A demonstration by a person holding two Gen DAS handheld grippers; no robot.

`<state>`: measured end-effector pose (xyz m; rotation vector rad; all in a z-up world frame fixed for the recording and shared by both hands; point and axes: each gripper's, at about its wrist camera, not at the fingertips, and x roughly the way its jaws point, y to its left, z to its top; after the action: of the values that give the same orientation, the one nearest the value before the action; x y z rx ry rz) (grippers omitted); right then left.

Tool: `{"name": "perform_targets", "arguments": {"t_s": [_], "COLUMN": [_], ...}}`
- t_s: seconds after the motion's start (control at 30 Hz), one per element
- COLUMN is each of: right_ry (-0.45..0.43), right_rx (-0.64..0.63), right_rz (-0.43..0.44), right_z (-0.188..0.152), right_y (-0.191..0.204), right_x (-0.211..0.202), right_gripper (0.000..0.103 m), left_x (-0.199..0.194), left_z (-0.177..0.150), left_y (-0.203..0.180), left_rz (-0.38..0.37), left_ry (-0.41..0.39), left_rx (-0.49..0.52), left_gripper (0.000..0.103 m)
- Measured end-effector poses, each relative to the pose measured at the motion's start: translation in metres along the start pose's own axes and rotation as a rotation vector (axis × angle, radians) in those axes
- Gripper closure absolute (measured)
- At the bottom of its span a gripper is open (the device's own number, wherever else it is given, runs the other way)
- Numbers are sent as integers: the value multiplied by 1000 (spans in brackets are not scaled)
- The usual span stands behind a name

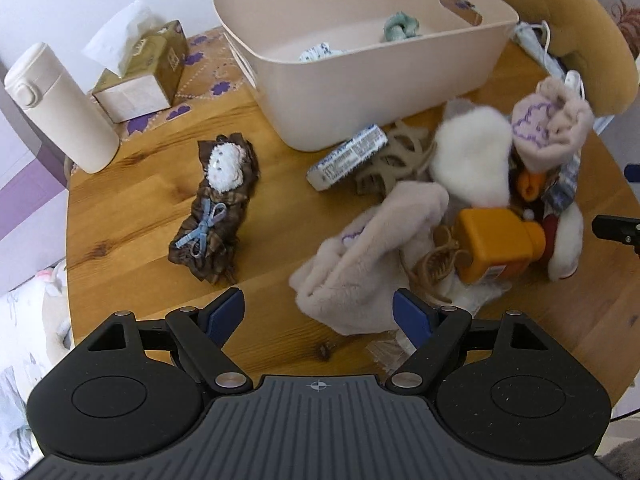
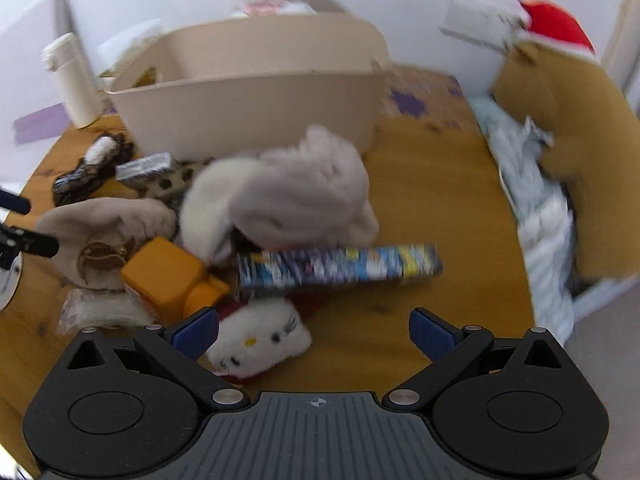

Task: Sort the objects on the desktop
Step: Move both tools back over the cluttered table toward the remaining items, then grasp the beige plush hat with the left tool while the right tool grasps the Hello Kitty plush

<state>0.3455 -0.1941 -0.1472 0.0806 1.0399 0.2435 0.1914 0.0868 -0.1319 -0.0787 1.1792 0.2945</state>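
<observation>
A beige bin (image 1: 360,80) (image 2: 248,96) stands at the back of the round wooden table (image 1: 132,208), holding a teal scrunchie (image 1: 400,26) and a small packet. In front lies a pile: fluffy beige cloths (image 1: 360,248) (image 2: 280,188), an orange bottle (image 1: 496,240) (image 2: 168,272), a white tube (image 1: 348,156), a patterned long box (image 2: 340,266) and a white cat plush (image 2: 256,340). A brown plaid hair bow (image 1: 220,204) lies apart on the left. My left gripper (image 1: 318,314) is open, hovering just short of the beige cloth. My right gripper (image 2: 314,330) is open beside the cat plush.
A white flask (image 1: 60,108) and a tissue box (image 1: 140,76) stand at the back left. A large brown plush (image 1: 568,28) (image 2: 568,152) leans at the right edge over crumpled grey cloth (image 2: 532,200). Bare wood shows between the bow and the pile.
</observation>
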Motion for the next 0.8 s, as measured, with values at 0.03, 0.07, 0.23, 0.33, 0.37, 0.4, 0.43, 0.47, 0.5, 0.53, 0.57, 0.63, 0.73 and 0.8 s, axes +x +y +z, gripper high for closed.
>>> {"name": "perform_targets", "arguments": {"t_s": [0.03, 0.07, 0.23, 0.33, 0.37, 0.4, 0.43, 0.47, 0.5, 0.53, 0.57, 0.63, 0.73, 0.8], "right_ry": [5, 11, 43, 59, 60, 58, 54, 50, 50, 52, 56, 67, 81, 84], "right_rx": [22, 35, 101, 125, 130, 138, 152, 167, 180, 189, 195, 204, 224, 242], "right_rz": [2, -1, -12, -23, -29, -37, -39, -39, -42, -42, -43, -47, -56, -60], "right_z": [-2, -3, -4, -4, -4, -4, -5, -6, -6, -7, -7, -8, -11, -13], "right_y": [2, 4, 13, 18, 19, 18, 18, 17, 16, 15, 14, 12, 7, 3], "right_x": [3, 6, 21, 29, 30, 32, 32, 33, 34, 35, 36, 39, 43, 45], "right_gripper": [0, 0, 0, 0, 2, 4, 8, 9, 9, 9, 10, 13, 19, 22], "left_x": [2, 5, 20, 28, 30, 32, 34, 36, 38, 39, 40, 43, 45, 46], "left_z": [0, 0, 5, 8, 9, 10, 10, 10, 10, 10, 9, 9, 8, 8], "left_y": [-1, -2, -10, -12, -13, -14, -15, -16, -17, -18, -19, -19, -19, -19], "left_rz": [0, -2, 15, 12, 8, 3, -1, -7, -8, -3, 32, 28, 3, -4], "left_ry": [0, -1, 1, 4, 4, 4, 4, 5, 7, 4, 11, 20, 28, 24], "left_rx": [7, 15, 53, 41, 35, 29, 28, 30, 34, 38, -23, -26, -40, -37], "left_gripper": [20, 20, 20, 20, 20, 20, 21, 21, 23, 28, 29, 30, 39, 43]}}
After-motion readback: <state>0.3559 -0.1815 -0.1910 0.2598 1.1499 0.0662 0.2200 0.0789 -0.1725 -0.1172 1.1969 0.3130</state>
